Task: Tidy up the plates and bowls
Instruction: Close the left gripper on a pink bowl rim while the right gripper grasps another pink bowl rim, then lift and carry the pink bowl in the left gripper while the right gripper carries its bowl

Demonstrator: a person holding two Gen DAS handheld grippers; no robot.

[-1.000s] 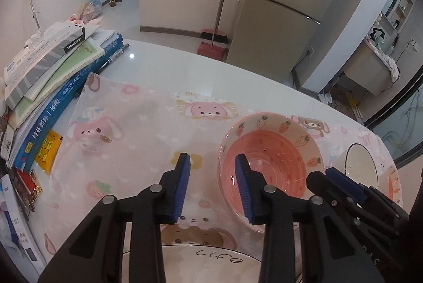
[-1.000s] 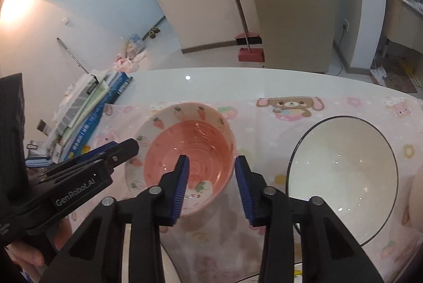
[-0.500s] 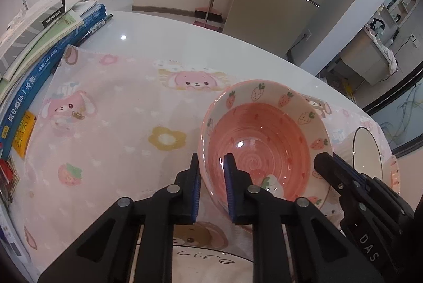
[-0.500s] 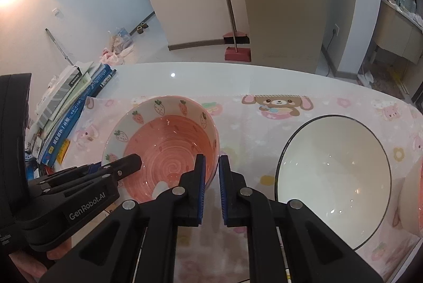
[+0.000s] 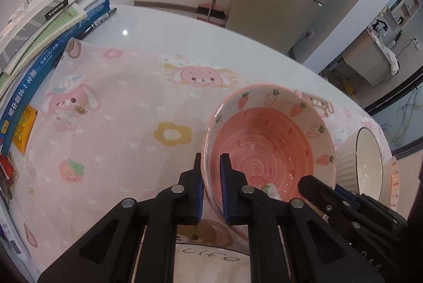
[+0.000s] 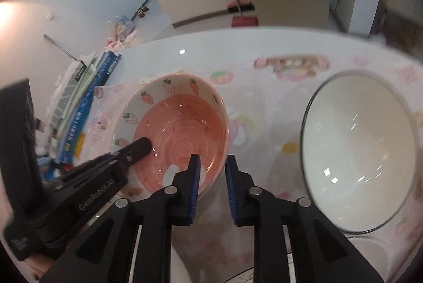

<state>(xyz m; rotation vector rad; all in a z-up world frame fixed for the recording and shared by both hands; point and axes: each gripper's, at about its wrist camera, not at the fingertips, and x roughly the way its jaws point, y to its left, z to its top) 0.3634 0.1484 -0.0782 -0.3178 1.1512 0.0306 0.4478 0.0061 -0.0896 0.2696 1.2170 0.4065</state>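
Observation:
A pink strawberry bowl (image 5: 269,145) is tilted above the pink patterned cloth (image 5: 119,111). My left gripper (image 5: 211,188) is shut on the bowl's near-left rim. In the right wrist view the same bowl (image 6: 174,135) sits left of centre. My right gripper (image 6: 210,185) straddles its right rim with the jaws parted and a gap showing on the outer side. A white black-rimmed bowl (image 6: 357,151) stands to the right; it also shows in the left wrist view (image 5: 367,156). A plate with "Life" lettering (image 5: 211,264) lies under the left gripper.
A stack of books and papers (image 5: 39,45) lies along the table's left side. A second pink rim (image 5: 394,180) shows at the far right. A broom and a refrigerator stand beyond the white table's far edge (image 5: 238,37).
Both grippers closed on the pink bowl's rim and it rose and tilted. The right gripper's jaws have since parted again, and its view is blurred by motion.

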